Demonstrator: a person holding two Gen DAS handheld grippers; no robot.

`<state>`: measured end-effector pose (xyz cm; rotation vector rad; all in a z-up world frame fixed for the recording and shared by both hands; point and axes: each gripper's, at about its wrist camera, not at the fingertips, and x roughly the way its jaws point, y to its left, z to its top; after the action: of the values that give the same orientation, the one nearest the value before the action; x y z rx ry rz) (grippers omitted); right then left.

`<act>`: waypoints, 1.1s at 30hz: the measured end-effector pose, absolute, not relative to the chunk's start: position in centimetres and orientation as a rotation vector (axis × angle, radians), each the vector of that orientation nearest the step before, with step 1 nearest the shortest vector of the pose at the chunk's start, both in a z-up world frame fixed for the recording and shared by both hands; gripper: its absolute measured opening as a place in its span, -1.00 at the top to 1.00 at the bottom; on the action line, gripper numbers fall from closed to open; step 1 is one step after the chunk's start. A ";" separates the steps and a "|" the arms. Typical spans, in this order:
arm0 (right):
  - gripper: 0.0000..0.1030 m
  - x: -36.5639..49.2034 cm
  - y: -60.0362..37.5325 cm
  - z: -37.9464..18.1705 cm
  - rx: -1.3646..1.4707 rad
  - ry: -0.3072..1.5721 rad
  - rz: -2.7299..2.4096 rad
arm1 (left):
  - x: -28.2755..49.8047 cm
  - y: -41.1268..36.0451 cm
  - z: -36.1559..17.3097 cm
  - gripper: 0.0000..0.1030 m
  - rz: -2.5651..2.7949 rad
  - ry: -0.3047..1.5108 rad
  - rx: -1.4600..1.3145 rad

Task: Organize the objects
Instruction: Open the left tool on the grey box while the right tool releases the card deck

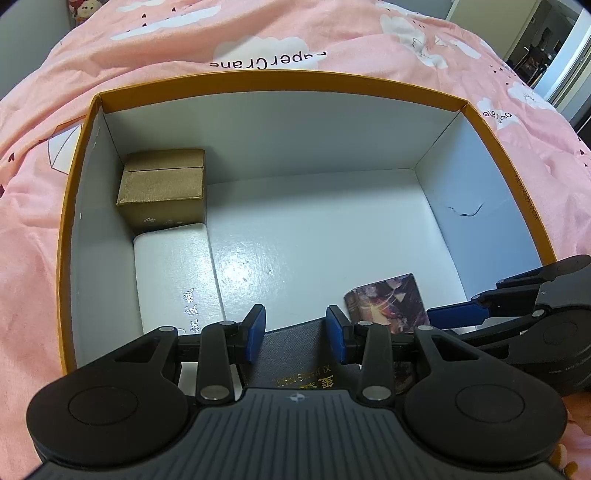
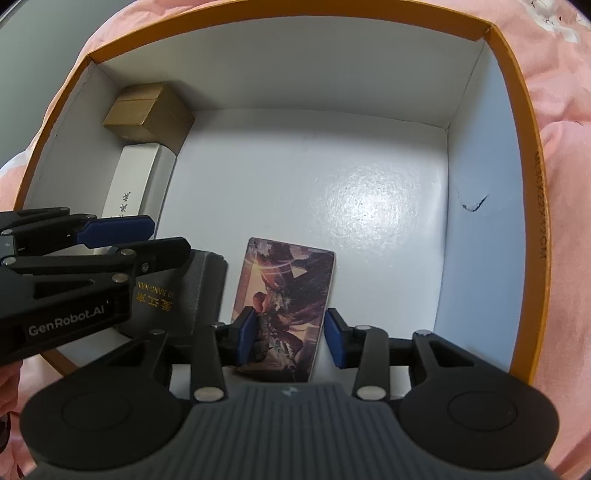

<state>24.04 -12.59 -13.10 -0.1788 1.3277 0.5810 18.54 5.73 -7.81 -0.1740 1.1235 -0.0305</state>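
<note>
Pink bedding (image 1: pixel 258 33) printed with white clouds lies under an orange-rimmed cardboard box (image 1: pixel 258 79) with a white inside. In the left wrist view a gold box (image 1: pixel 162 184) sits at 10 o'clock in the far corner, a white box (image 1: pixel 173 273) touching it just nearer. A dark grey box (image 2: pixel 173 291) with gold lettering lies below the left tongs (image 1: pixel 295 334) — spread, holding nothing. At 4 o'clock an illustrated card box (image 2: pixel 288 302) rests on the floor, between the spread right tongs (image 2: pixel 290 339) — neither pad clearly presses it.
</note>
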 end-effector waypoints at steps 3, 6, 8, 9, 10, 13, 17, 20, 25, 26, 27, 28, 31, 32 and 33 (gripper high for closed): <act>0.40 24.1 -12.6 -13.1 -0.163 1.333 0.598 | 18.5 5.7 -7.9 0.15 -0.030 1.122 -0.172; 0.47 24.0 -12.4 -13.1 -0.167 1.322 0.617 | 18.6 5.6 -7.9 0.15 -0.030 1.122 -0.162; 0.47 24.0 -12.3 -13.2 -0.174 1.319 0.615 | 18.6 5.5 -8.0 0.15 -0.028 1.122 -0.154; 0.47 24.0 -11.8 -13.1 -0.171 1.320 0.618 | 18.5 5.5 -8.0 0.15 -0.029 1.122 -0.152; 0.47 24.1 -11.9 -13.2 -0.168 1.322 0.618 | 18.5 5.5 -8.1 0.15 -0.029 1.122 -0.152; 0.46 24.2 -12.0 -13.3 -0.167 1.320 0.618 | 18.5 5.4 -8.1 0.15 -0.028 1.121 -0.143; 0.39 23.8 -11.8 -13.4 -0.176 1.309 0.621 | 18.2 5.3 -8.1 0.15 -0.024 1.114 -0.142; 0.39 23.2 -11.3 -13.2 -0.190 1.281 0.612 | 17.8 5.5 -7.9 0.15 -0.025 1.085 -0.162; 0.34 21.7 -11.2 -12.2 -0.244 1.158 0.573 | 16.7 5.4 -7.1 0.15 -0.032 0.993 -0.168; 0.32 21.3 -11.3 -11.8 -0.254 1.128 0.566 | 16.4 5.4 -6.8 0.15 -0.034 0.974 -0.177; 0.26 20.9 -11.4 -11.4 -0.261 1.099 0.561 | 16.1 5.4 -6.4 0.15 -0.036 0.954 -0.183; 0.22 20.5 -11.5 -11.1 -0.268 1.071 0.558 | 15.9 5.2 -6.0 0.15 -0.038 0.935 -0.186; 0.16 19.0 -11.9 -10.1 -0.286 0.986 0.553 | 14.8 4.9 -4.8 0.15 -0.039 0.889 -0.180; 0.15 18.5 -12.0 -9.7 -0.290 0.961 0.551 | 14.4 4.7 -4.3 0.15 -0.039 0.874 -0.176; 0.14 18.2 -12.3 -9.4 -0.291 0.938 0.550 | 14.0 4.6 -3.9 0.15 -0.041 0.860 -0.175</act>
<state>18.19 -12.35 -9.41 -0.2906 0.9375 0.5503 14.02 4.62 -3.93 -0.1746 0.8603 -0.0406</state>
